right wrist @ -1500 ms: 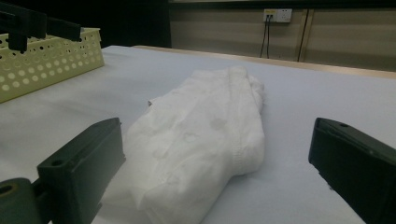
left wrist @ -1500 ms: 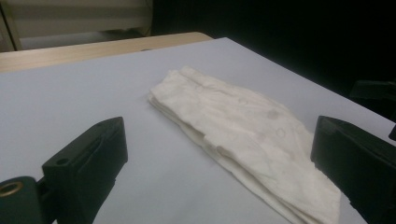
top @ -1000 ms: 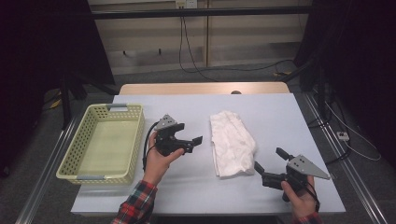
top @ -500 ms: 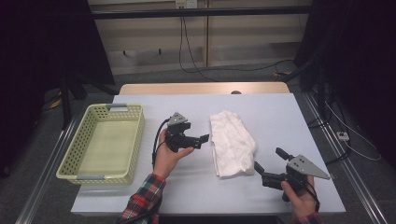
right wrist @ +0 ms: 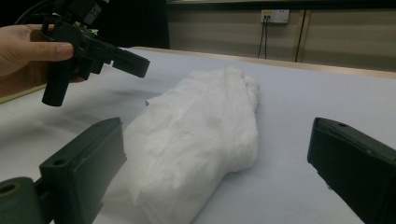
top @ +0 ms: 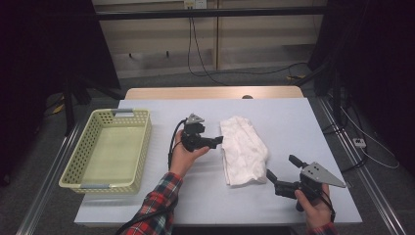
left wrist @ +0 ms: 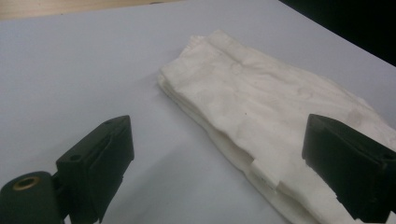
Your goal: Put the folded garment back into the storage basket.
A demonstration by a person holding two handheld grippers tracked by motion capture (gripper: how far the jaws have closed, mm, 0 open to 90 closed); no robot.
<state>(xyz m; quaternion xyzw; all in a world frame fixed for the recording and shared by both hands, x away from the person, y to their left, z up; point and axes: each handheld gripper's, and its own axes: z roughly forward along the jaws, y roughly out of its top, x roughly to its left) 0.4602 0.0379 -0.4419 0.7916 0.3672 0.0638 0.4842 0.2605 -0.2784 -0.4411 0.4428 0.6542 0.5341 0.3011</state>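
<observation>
Folded white cloth [top: 243, 149] lies on the pale table [top: 303, 122] right of centre, a little crumpled, its layered edges facing my left gripper [top: 218, 141], which hovers just beside its left edge with jaws released and just easing inward, nothing pressed between them. My right gripper [top: 283, 167] sits low near the cloth's near right corner, jaws spread wide and empty, and the yellow basket [top: 88, 147] stands well apart at the table's left
</observation>
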